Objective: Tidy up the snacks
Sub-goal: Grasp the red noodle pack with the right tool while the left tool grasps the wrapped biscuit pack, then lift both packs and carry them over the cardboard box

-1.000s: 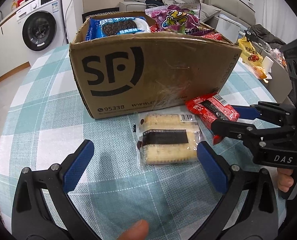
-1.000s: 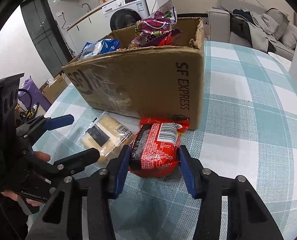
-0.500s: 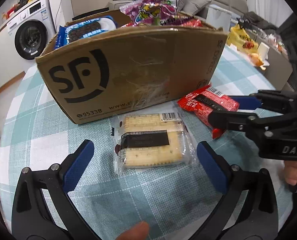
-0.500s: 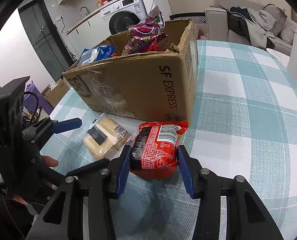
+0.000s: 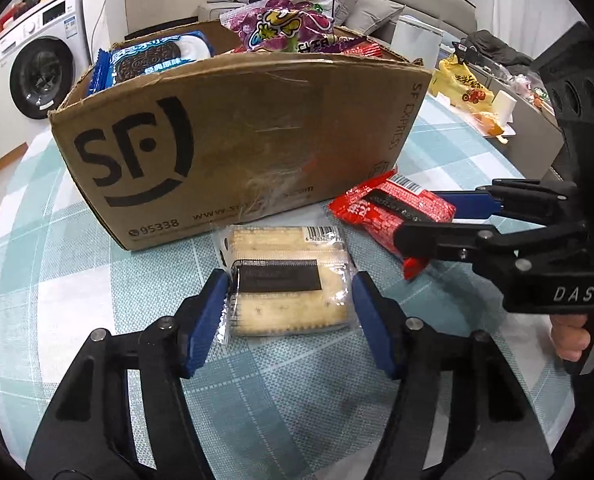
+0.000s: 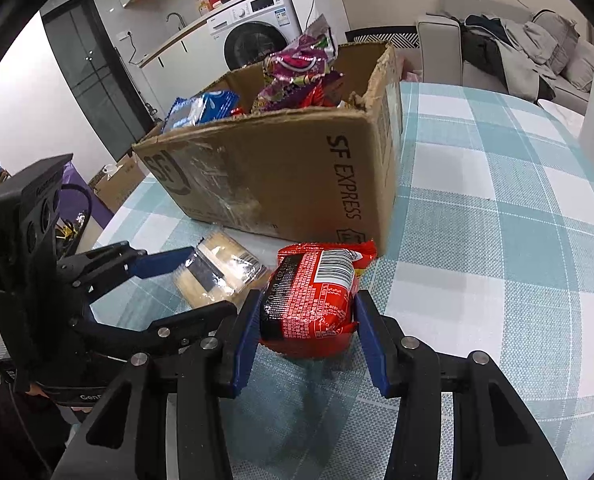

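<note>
The left gripper (image 5: pixel 289 312) points down at the table, and its two blue pads have just been closing in on a clear pack of crackers (image 5: pixel 287 280). The pack lies flat on the checked tablecloth (image 5: pixel 77 264) right between the pads. The left pad touches the wrapper's edge, and the right pad sits right at the other edge, but I cannot tell if they squeeze it yet. The right gripper (image 6: pixel 307 316) is pinching a red snack pack (image 6: pixel 313 300) tight between its own blue pads. The red pack's far end sits just in front of the box corner. Seen from the left gripper, the red pack (image 5: pixel 393 212) and the right gripper are off to the right side, close by. Just past both grippers stands a brown cardboard box (image 5: pixel 233 148) with big black letters on it. The crackers lie just in front of its near wall. Inside the box, a blue cookie pack (image 5: pixel 157 56) sits on the left and a purple candy bag (image 5: pixel 281 24) pokes up in the middle. Far behind the box is a white washing machine (image 5: pixel 41 68).
</note>
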Tool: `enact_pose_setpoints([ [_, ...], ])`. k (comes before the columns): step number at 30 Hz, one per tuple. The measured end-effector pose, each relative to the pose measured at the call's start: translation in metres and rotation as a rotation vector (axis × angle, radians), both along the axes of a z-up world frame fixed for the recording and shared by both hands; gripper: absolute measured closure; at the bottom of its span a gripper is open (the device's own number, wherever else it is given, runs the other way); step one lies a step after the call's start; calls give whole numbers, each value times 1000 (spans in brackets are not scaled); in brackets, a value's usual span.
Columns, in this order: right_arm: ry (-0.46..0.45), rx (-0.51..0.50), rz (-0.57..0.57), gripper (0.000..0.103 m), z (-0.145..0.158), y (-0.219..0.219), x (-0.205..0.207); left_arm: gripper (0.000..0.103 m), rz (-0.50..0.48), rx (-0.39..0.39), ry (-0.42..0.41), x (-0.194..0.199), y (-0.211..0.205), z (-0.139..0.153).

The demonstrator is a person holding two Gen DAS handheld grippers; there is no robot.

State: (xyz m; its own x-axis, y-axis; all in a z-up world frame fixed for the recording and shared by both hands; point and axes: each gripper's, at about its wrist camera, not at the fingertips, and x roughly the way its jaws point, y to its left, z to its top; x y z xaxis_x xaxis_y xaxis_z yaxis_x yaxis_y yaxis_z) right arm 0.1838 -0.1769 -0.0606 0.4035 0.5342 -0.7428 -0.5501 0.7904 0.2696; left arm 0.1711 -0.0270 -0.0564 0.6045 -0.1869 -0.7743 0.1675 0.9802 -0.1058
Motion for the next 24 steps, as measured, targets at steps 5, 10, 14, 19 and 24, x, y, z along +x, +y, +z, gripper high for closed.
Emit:
enact_pose_setpoints([
  [5,-6,25,2,56,5,-5,-2,46,0,-22,3,-4,6,2],
  [10,-19,57,9,56,12,-8,-5,47,8,-42,-6,-10,12,9],
  [14,-36,79,17,56,22,-9,-10,46,18,-59,-27,-19,24,21],
  [19,-58,89,28,56,33,-9,-16,46,19,-73,-56,-32,34,37],
  [24,-81,108,40,56,46,-11,-24,46,22,-85,-89,-49,46,57],
])
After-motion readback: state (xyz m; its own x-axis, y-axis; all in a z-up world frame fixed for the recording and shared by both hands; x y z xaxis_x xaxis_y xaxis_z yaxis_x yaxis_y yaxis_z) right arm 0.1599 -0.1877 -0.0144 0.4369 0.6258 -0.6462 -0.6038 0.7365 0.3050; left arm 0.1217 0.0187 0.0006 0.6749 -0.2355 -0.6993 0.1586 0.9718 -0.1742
